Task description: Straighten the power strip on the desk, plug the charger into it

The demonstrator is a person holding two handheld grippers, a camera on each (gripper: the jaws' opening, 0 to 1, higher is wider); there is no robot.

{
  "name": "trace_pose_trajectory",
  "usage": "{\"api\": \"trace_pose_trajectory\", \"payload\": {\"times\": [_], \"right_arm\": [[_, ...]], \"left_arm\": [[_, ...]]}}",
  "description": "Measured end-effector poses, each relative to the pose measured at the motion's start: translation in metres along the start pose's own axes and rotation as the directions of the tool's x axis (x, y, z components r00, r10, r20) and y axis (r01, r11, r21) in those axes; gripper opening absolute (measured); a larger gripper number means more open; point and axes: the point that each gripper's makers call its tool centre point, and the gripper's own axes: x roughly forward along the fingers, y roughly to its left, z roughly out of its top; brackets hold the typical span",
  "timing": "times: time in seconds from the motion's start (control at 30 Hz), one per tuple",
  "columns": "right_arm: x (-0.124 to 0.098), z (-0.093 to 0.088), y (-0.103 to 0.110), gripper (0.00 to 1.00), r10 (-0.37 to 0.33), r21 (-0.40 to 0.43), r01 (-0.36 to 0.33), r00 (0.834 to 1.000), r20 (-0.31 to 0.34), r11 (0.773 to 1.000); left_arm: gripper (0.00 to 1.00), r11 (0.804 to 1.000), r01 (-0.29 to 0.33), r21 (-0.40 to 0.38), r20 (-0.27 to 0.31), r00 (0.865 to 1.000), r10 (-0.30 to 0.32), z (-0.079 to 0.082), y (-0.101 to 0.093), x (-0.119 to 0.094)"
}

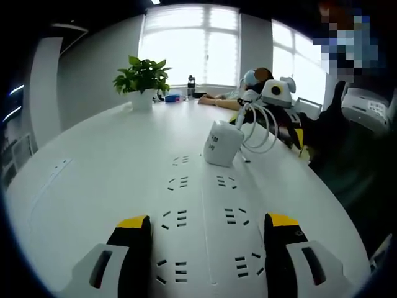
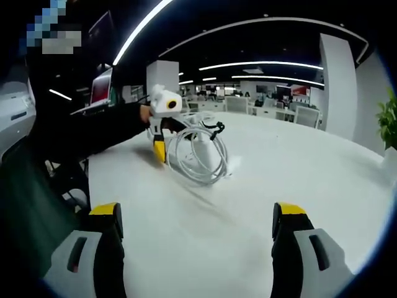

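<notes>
Right under the left gripper (image 1: 205, 239), the white power strip (image 1: 201, 211) lies flat on the desk (image 1: 105, 161), between its wide-open jaws. Farther ahead stands the white charger (image 1: 222, 144) with its looped cable (image 1: 263, 127). The right gripper (image 2: 197, 233) hangs low over the bare desk, jaws wide and holding nothing.

Dark print on the charger (image 1: 221, 144) too blurred for me to read, nothing else legible noted
</notes>
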Motion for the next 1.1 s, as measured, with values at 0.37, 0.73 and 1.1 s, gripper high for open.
{"api": "trace_pose_trajectory", "payload": {"times": [0.37,0.73,1.1], "right_arm": [[-0.001,-0.001,0.004,0.99,0.003,-0.002,-0.003,1.0,-0.002,1.0],[-0.001,0.001,0.007,0.99,0.007,-0.008,-0.007,1.0,-0.005,1.0],[0.003,0.001,0.013,0.99,0.016,-0.016,-0.016,1.0,-0.013,1.0]], "left_arm": [[0.75,1.0,0.003,-0.001,0.009,1.0,-0.003,0.0,-0.005,-0.001],[0.75,1.0,0.012,-0.003,0.025,1.0,-0.012,0.001,-0.01,-0.002],[0.74,1.0,0.012,-0.012,0.041,0.999,-0.012,0.001,-0.01,-0.003]]}}
